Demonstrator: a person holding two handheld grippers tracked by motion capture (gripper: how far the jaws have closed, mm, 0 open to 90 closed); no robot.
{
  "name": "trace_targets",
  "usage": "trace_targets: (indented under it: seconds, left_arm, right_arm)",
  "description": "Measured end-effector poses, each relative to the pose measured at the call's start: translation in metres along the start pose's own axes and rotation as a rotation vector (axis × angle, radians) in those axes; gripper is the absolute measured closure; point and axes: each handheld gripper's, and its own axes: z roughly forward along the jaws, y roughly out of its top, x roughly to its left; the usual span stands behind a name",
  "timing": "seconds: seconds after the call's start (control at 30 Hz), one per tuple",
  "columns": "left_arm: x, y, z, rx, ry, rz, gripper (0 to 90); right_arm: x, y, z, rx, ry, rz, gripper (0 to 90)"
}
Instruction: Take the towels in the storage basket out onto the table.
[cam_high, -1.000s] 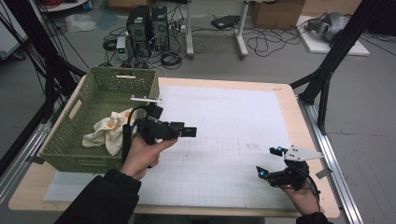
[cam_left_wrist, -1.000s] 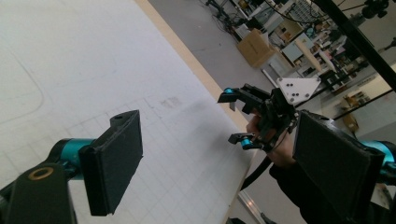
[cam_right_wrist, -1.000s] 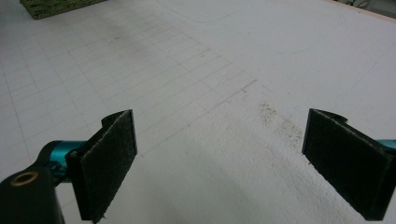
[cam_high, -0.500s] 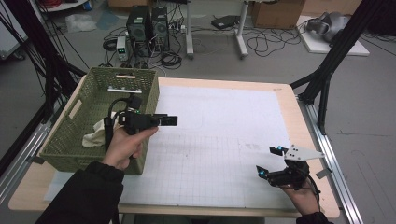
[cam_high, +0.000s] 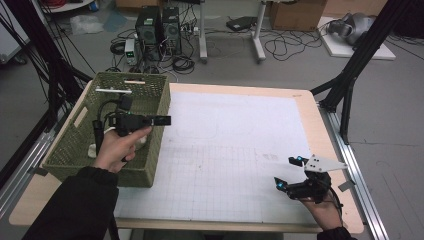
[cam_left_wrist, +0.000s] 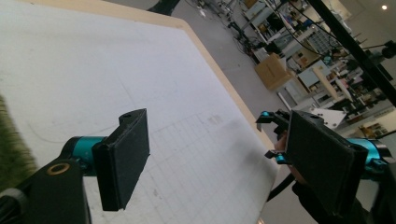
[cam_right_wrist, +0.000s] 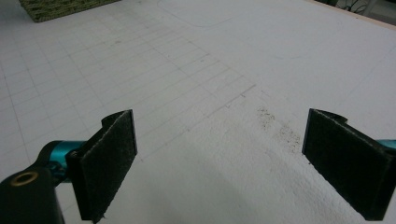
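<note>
The left gripper (cam_high: 161, 120) hangs over the green basket (cam_high: 150, 90), its jaws apart with nothing between them, though they have just been closing a little. A pale cloth (cam_high: 92, 149) lies in the basket below it. The right gripper (cam_high: 289, 171) rests wide open and empty over the white mat (cam_high: 235, 150), well apart from the basket.

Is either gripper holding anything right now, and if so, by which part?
Nothing is held. The left gripper, over the green basket, has open jaws with only air between them. The right gripper is open too, above the white mat.
</note>
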Motion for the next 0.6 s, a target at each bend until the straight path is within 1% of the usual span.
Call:
trace_targets:
  seconds: [0.07,0.1,0.13,0.2,0.4,0.5,0.6]
  left_arm:
    - [0.004,0.001,-0.004,0.004,0.016,0.004,22.8]
    - [0.004,0.001,-0.004,0.004,0.016,0.004,22.9]
    - [0.009,0.002,-0.008,-0.006,0.034,0.002,23.2]
    - [0.013,0.003,-0.012,-0.014,0.050,-0.004,24.1]
    - [0.023,0.004,-0.020,-0.015,0.102,0.000,24.7]
    - [0.028,0.004,-0.023,-0.010,0.130,0.010,25.0]
    - [0.032,0.004,-0.026,-0.004,0.172,0.017,26.2]
  right_arm:
    - [0.000,0.000,0.000,0.000,0.001,0.003,9.1]
    - [0.000,0.000,0.000,-0.001,0.002,0.002,9.1]
    - [0.000,0.000,0.000,-0.001,0.002,0.003,9.1]
    - [0.000,0.000,0.000,0.000,0.000,0.001,9.1]
    - [0.000,0.000,0.001,-0.001,0.000,0.000,9.1]
    - [0.000,0.000,0.001,0.001,0.001,0.001,9.2]
    - [0.000,0.000,0.001,0.003,0.002,0.002,9.2]
